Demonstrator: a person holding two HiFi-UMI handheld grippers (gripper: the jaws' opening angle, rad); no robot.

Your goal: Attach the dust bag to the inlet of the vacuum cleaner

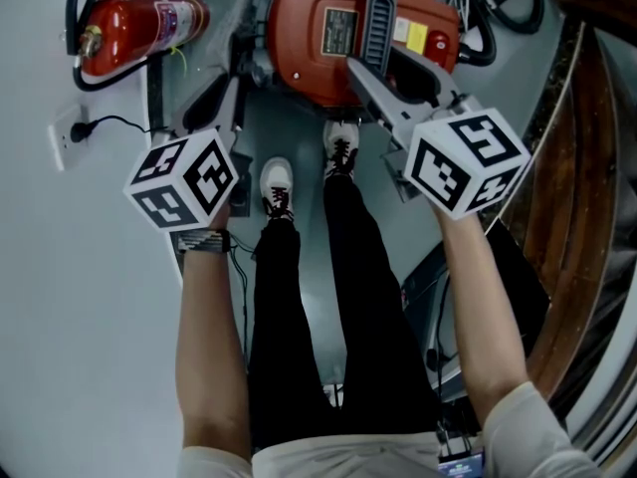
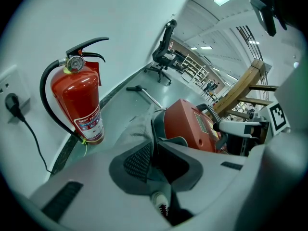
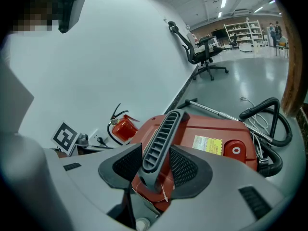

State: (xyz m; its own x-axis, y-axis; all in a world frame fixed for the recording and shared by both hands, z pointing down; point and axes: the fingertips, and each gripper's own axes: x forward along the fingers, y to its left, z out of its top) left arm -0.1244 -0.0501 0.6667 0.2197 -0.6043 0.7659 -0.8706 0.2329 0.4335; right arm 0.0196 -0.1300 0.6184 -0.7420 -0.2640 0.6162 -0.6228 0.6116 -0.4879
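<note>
Grey floor [image 2: 120,107] along a white wall. Red canister vacuum cleaner [image 1: 318,38] sits on it ahead of my feet. Red fire extinguisher [image 1: 139,28] stands upright against the wall, well to its left. Pale grey fabric dust bag [image 2: 137,129] lies at the vacuum's left flank, between the two; my left tongs [image 2: 155,143] are closed on its edge. Right tongs [image 3: 156,153] are clamped on the black ribbed carry handle [image 3: 166,129] on the lid.
</note>
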